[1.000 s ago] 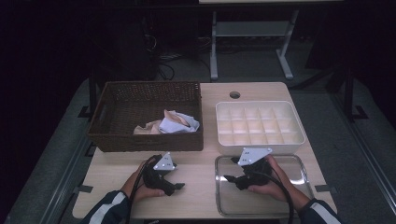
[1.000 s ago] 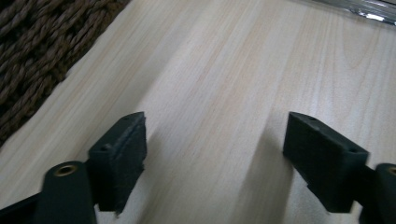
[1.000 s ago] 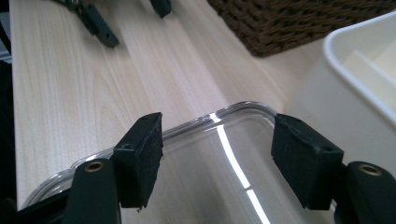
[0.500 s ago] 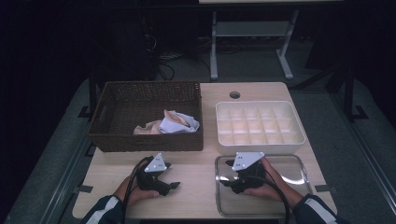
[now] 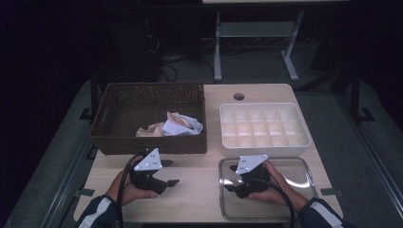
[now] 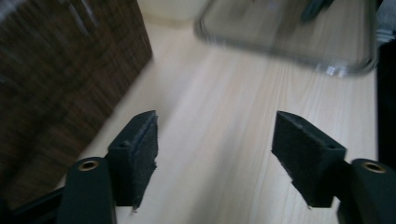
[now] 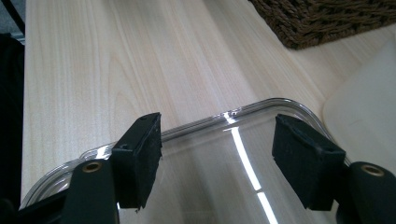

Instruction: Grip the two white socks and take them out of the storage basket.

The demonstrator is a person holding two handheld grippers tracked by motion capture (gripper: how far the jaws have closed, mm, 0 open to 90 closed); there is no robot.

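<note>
Left claw (image 5: pixel 167 182) over the bare bench (image 5: pixel 199 190), jaws apart after just narrowing, empty; right claw (image 5: pixel 231 183) open, empty, above the clear tray (image 5: pixel 304 176).

Blurred, cropped and tucked-away parts

In the left gripper view the basket (image 6: pixel 60 88) and tray (image 6: pixel 289 32) smear with blur and run off the frame; in the high view the basket wall hides the cloths' (image 5: pixel 173 126) lower part, and the sleeves (image 5: pixel 95 213) are cropped.
</note>
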